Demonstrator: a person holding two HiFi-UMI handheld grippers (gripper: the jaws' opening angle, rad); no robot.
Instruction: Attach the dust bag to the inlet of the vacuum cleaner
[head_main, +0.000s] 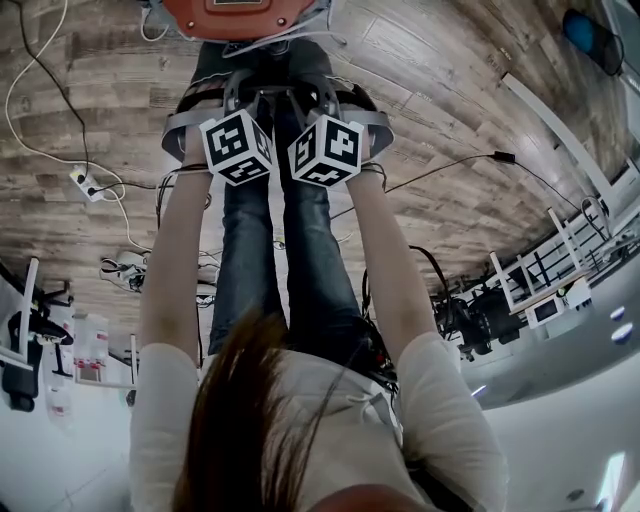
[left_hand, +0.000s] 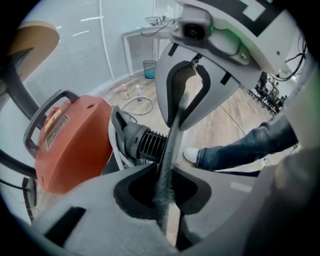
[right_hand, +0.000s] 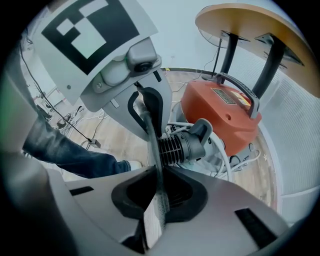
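Observation:
The orange vacuum cleaner (left_hand: 75, 145) (right_hand: 220, 112) stands on the wood floor, its black ribbed inlet (left_hand: 145, 142) (right_hand: 182, 145) pointing toward both grippers. A grey dust bag edge (left_hand: 172, 135) (right_hand: 152, 135) hangs as a thin strip between the two grippers, just in front of the inlet. My right gripper (right_hand: 157, 192) is shut on that strip. My left gripper (left_hand: 167, 200) has the strip between its jaws, with a sliver of floor showing beside the fabric. In the head view both marker cubes (head_main: 237, 147) (head_main: 325, 150) sit side by side below the vacuum cleaner (head_main: 235, 15).
A round wooden table (right_hand: 250, 20) on dark legs stands over the vacuum. White cord loops (right_hand: 227, 160) lie by its base. A jeans leg and white shoe (left_hand: 192, 155) are close beside the grippers. A power strip (head_main: 88, 183) and cables lie on the floor.

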